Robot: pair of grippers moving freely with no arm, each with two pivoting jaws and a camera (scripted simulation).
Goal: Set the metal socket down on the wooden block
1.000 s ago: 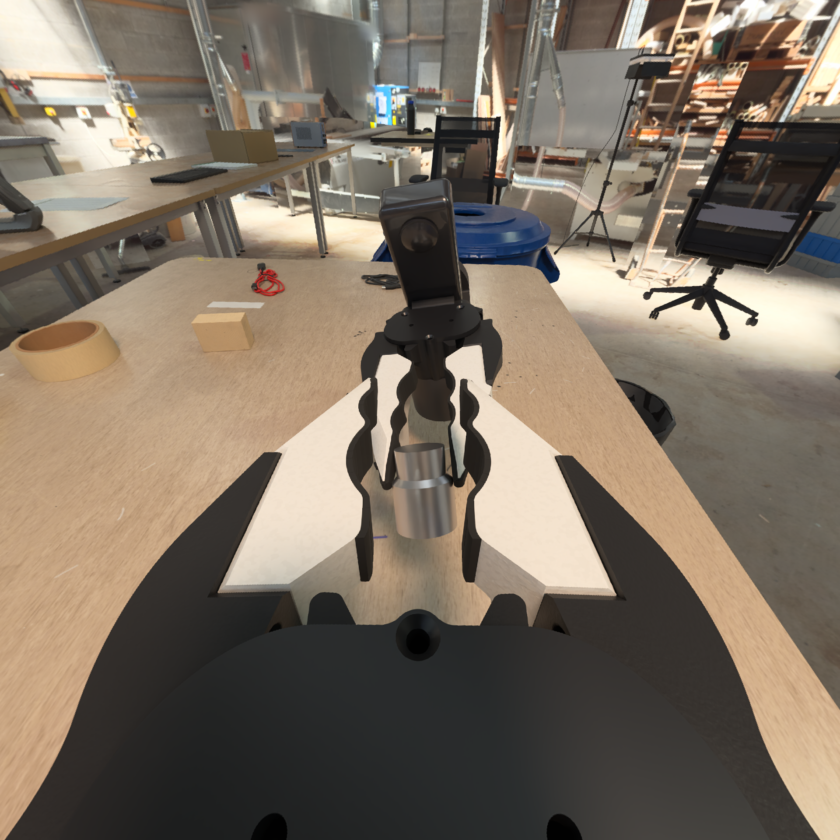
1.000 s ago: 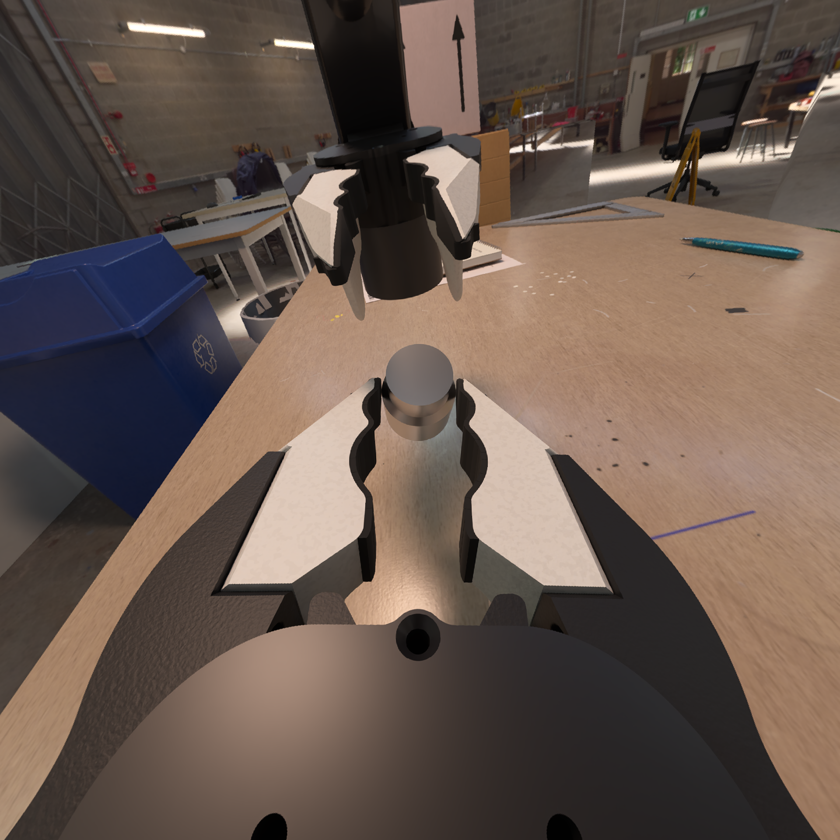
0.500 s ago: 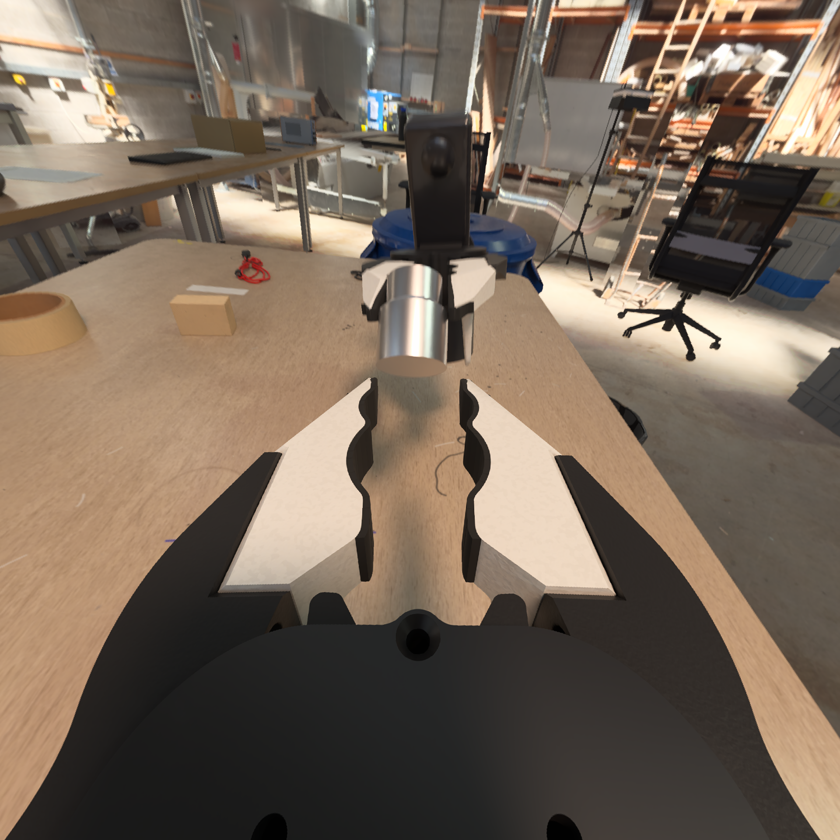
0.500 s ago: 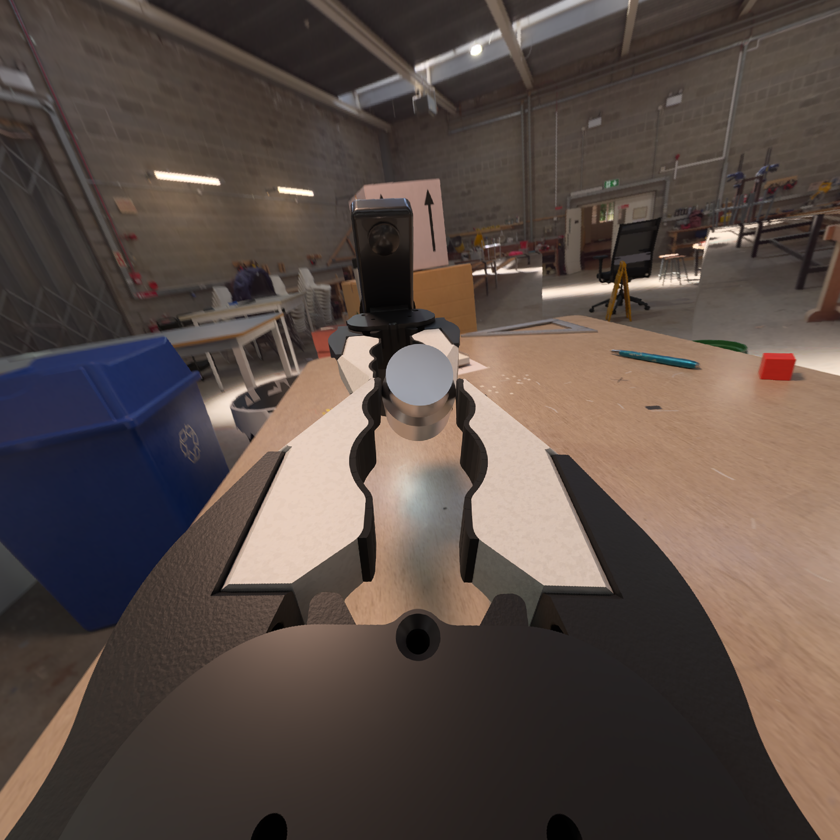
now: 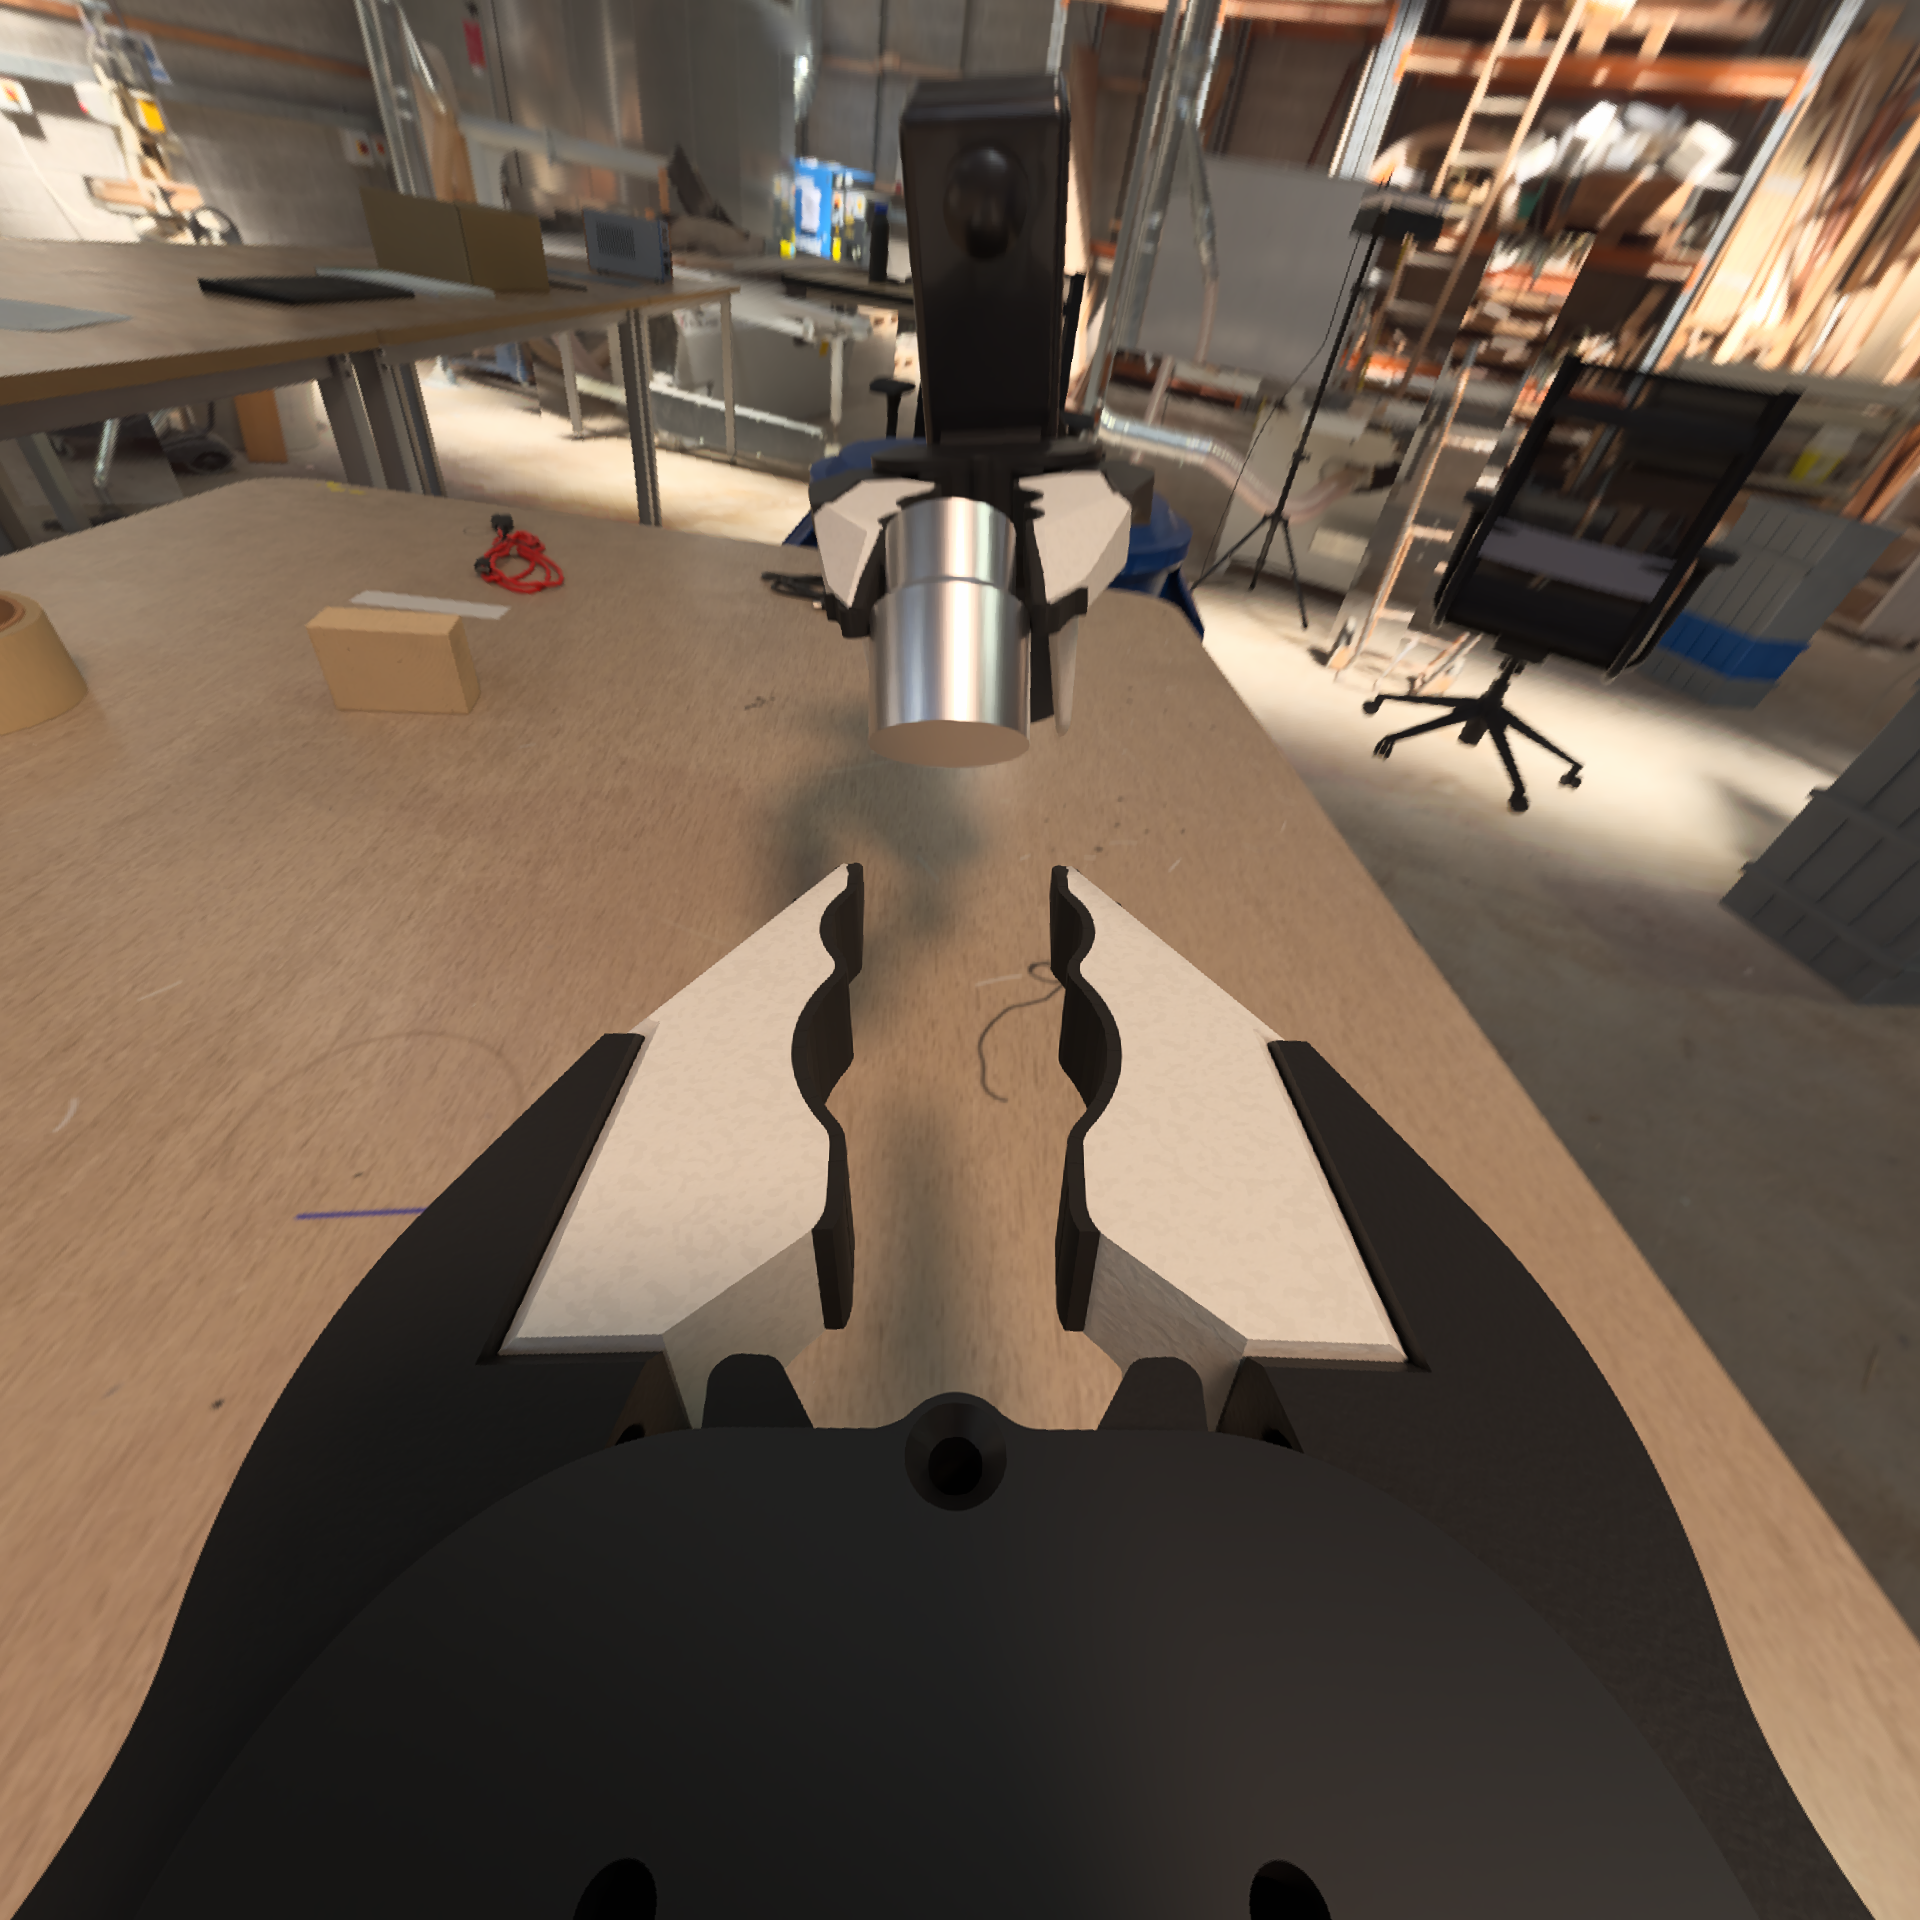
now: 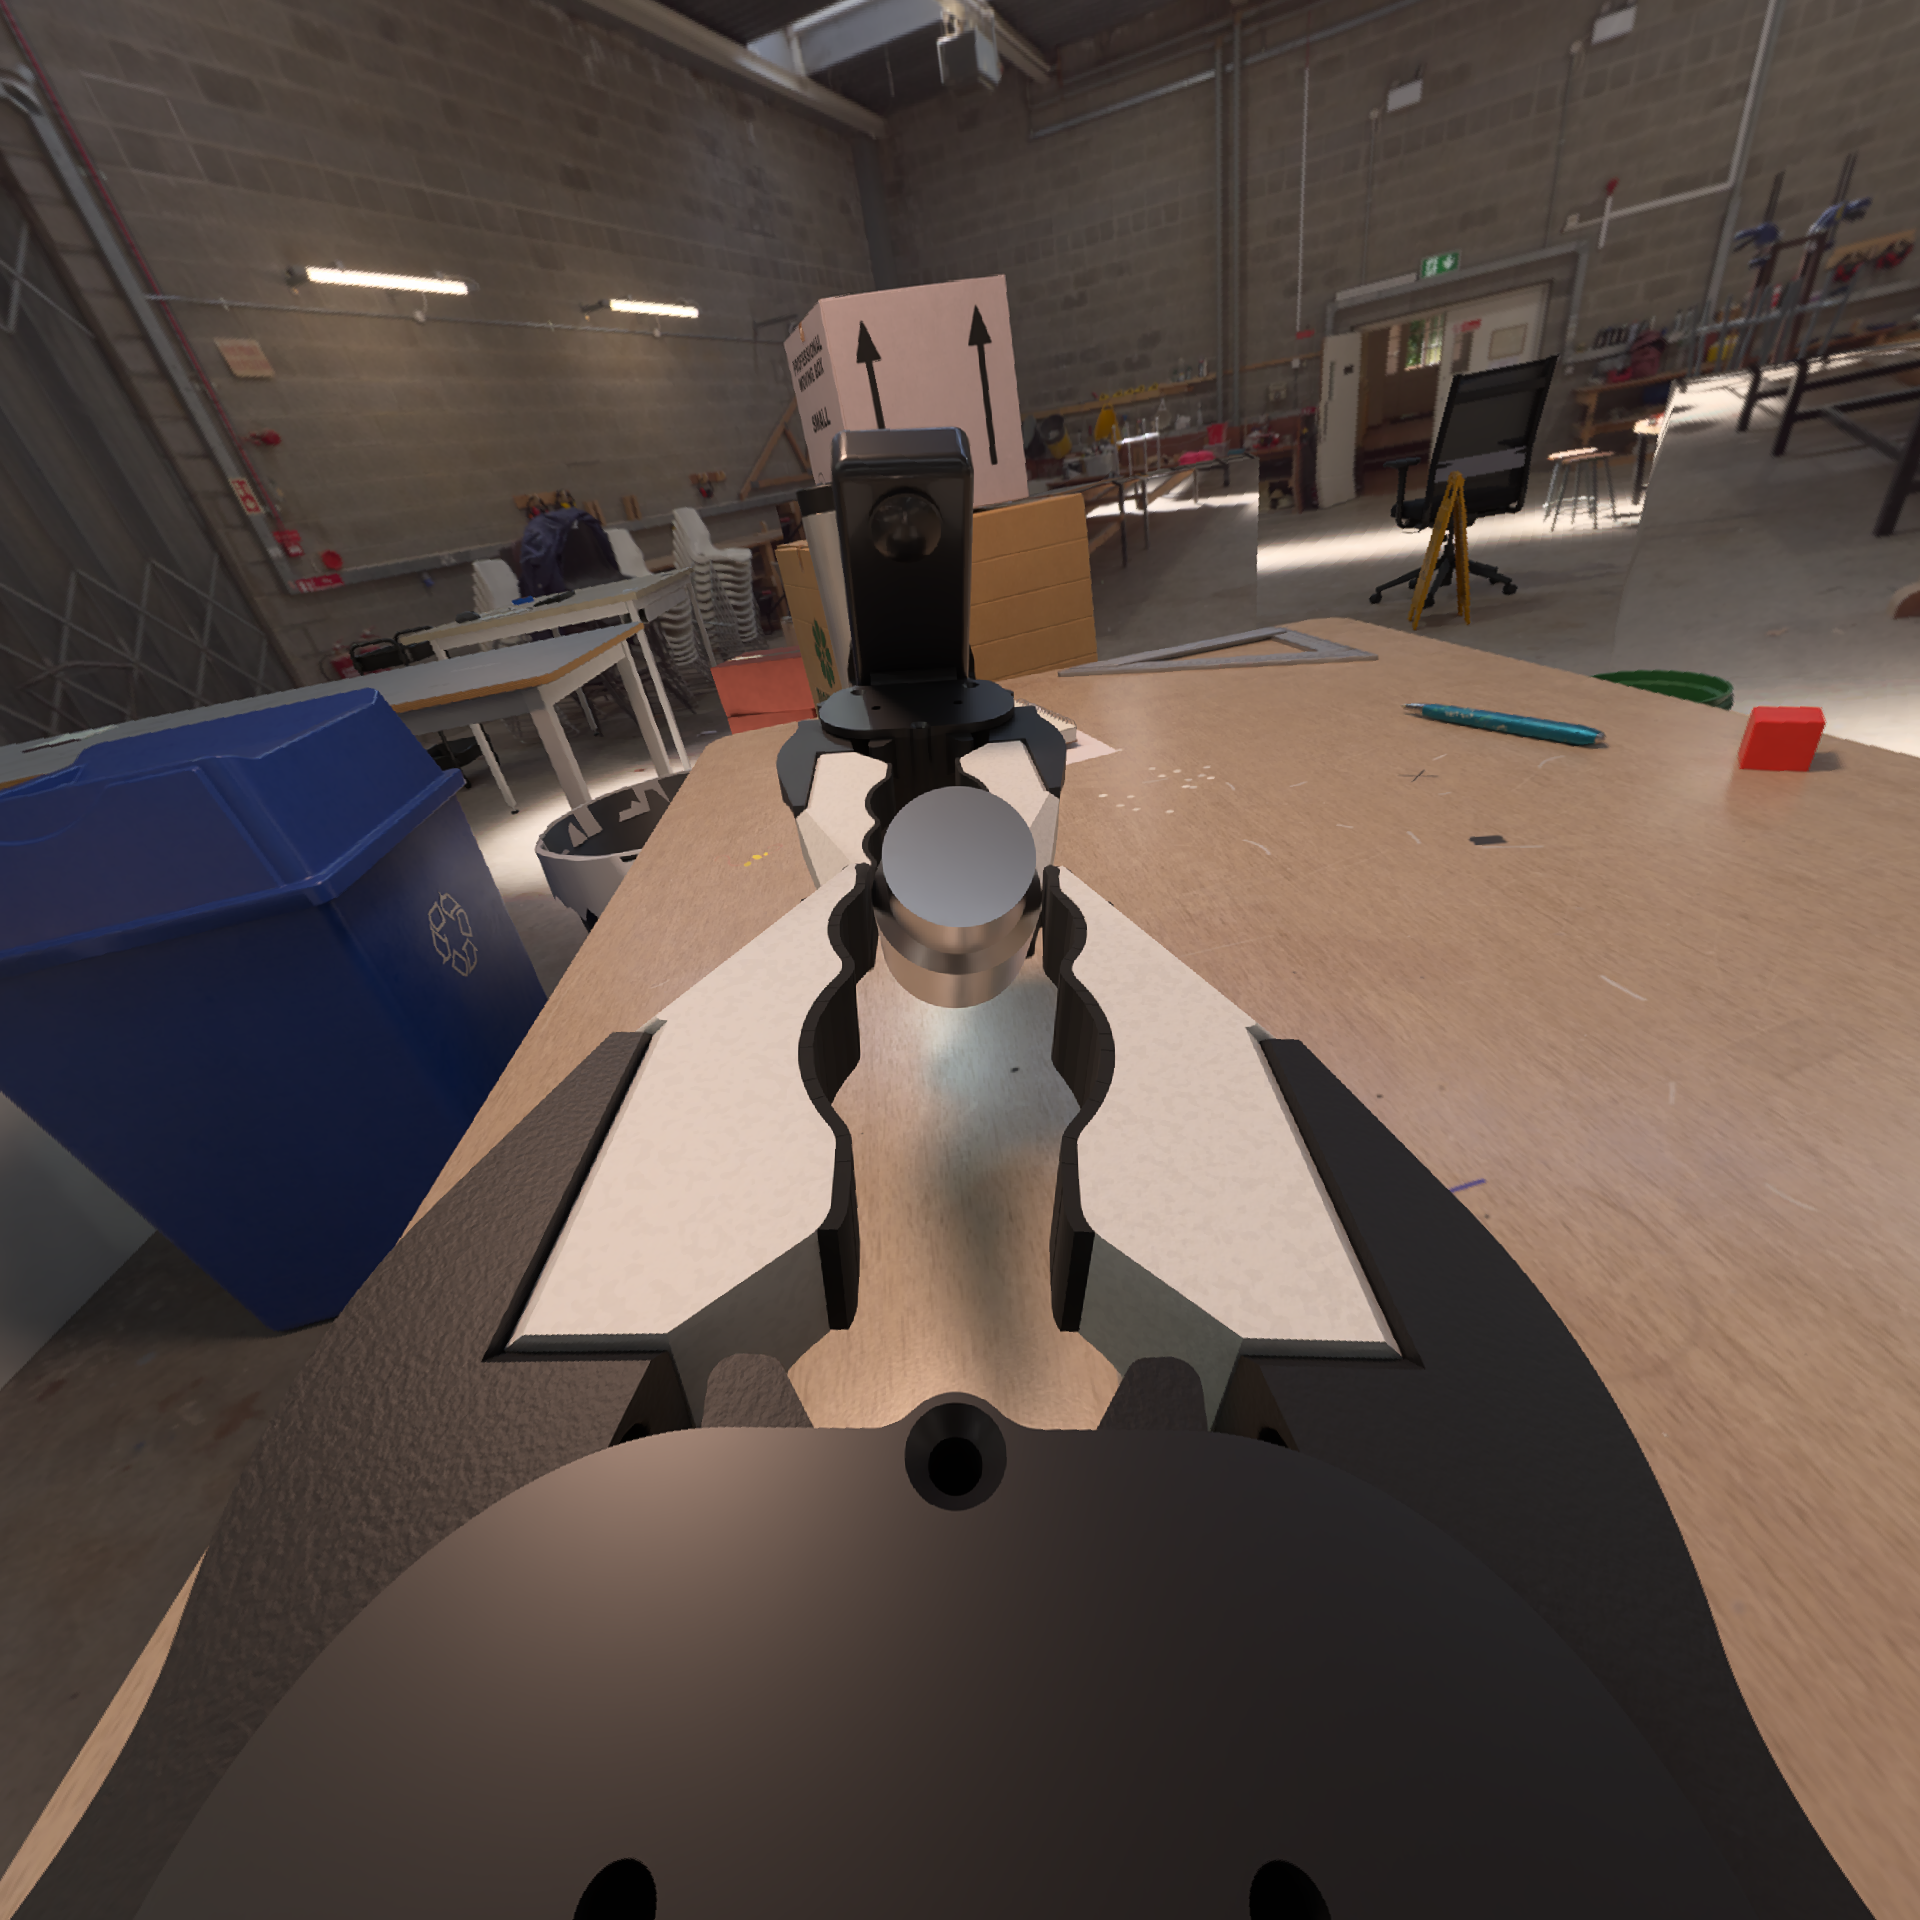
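Right gripper [image 6: 956, 914] clamps the socket [image 6: 957, 896] clear above the table [image 5: 312, 935]; left gripper [image 5: 954, 883] gapes empty. Pickup looks done: carrying to the block [image 5: 393, 659] at ten o'clock and setting down remain

my left gripper [image 5: 954, 883] sits low over the table [image 5: 260, 935], its jaws apart with bare wood between them. ahead, the right gripper [image 5: 966, 717] points down, clamped on the metal socket [image 5: 951, 634], which hangs clear of the tabletop above its own shadow. off to my left the wooden block [image 5: 393, 659] lies flat, well apart from the socket. a red cord [image 5: 517, 559] lies beyond the block, and a tape roll [image 5: 31, 665] sits at the left edge.
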